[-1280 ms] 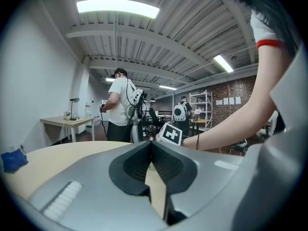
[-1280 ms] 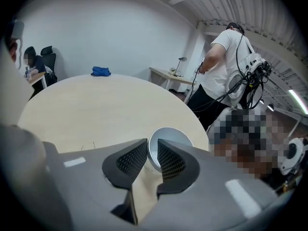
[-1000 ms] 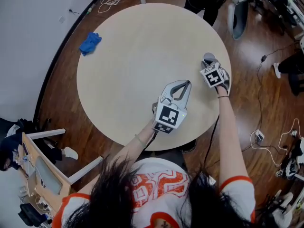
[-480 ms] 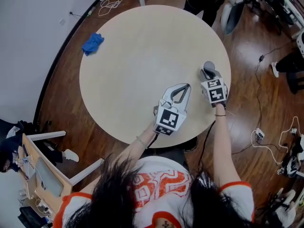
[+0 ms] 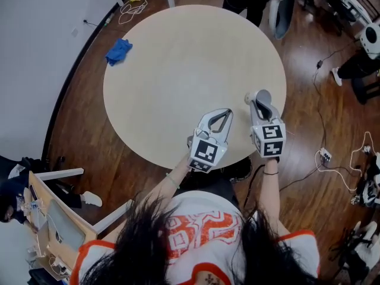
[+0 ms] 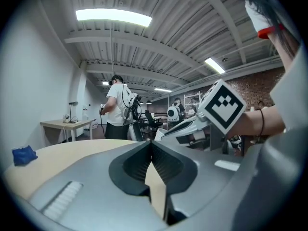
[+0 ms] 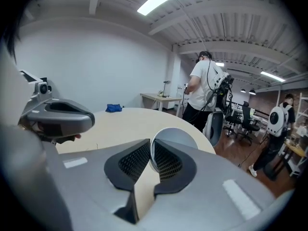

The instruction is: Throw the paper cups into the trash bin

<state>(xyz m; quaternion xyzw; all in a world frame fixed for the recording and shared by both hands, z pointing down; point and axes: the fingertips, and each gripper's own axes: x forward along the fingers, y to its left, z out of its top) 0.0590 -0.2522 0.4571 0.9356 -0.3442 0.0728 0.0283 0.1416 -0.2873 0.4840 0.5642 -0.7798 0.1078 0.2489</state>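
One round table [image 5: 178, 70] is filling the head view, and the wearer is holding two grippers over its near edge.

The right gripper [image 5: 259, 107] is hanging over the table's rim at about four o'clock. Its jaws are pinching the wall of one paper cup [image 5: 263, 97], one pad inside the rim and one outside, with only a narrow gap between them. In the right gripper view the cup [image 7: 175, 137] is lying tilted, its open mouth turning toward the camera.

The left gripper [image 5: 223, 114] is hovering just beside it, at about five o'clock on the table. Its jaws are meeting at the tips and gripping nothing.

One blue cloth [image 5: 119, 51] is lying crumpled on the table at ten o'clock, well apart from both grippers.

Beyond the table, at about one o'clock, one person [image 7: 204, 93] in a white shirt is standing, and a second person [image 7: 279, 117] is standing farther off to the right.
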